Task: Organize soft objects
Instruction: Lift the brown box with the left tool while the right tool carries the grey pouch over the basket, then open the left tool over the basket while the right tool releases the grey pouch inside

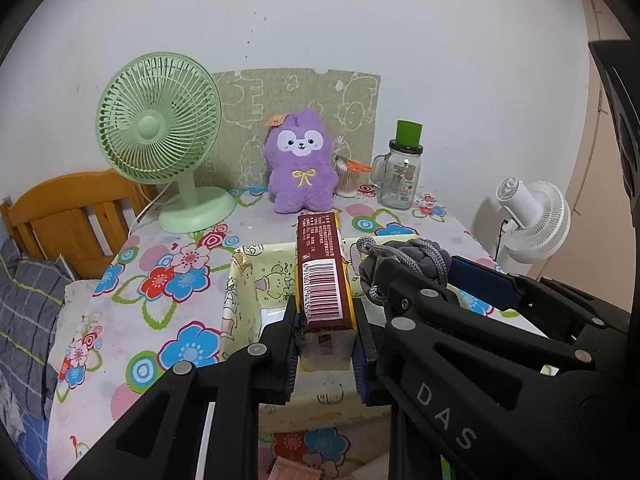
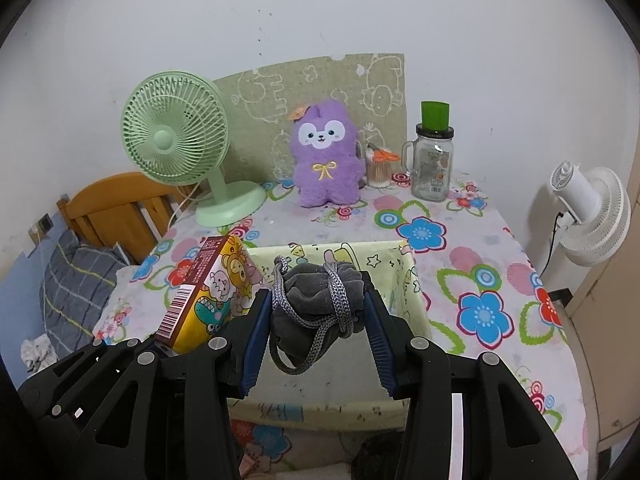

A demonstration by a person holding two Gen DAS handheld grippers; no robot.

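Note:
My left gripper (image 1: 326, 334) is shut on a yellow and brown cartoon snack pack (image 1: 323, 276), held above a pale yellow fabric bin (image 1: 240, 280). The pack also shows in the right wrist view (image 2: 200, 300). My right gripper (image 2: 318, 312) is shut on a grey drawstring pouch (image 2: 316, 304), held over the same bin (image 2: 404, 280). The pouch shows in the left wrist view (image 1: 404, 258) just right of the pack. A purple plush toy (image 1: 300, 164) (image 2: 326, 152) sits upright at the back of the table.
On the floral tablecloth (image 2: 480, 280) stand a green desk fan (image 1: 160, 136), a glass jar with green lid (image 1: 402, 176) and a cotton swab cup (image 1: 348, 178). A white fan (image 2: 592, 216) stands right. A wooden bed frame (image 1: 68, 216) is left.

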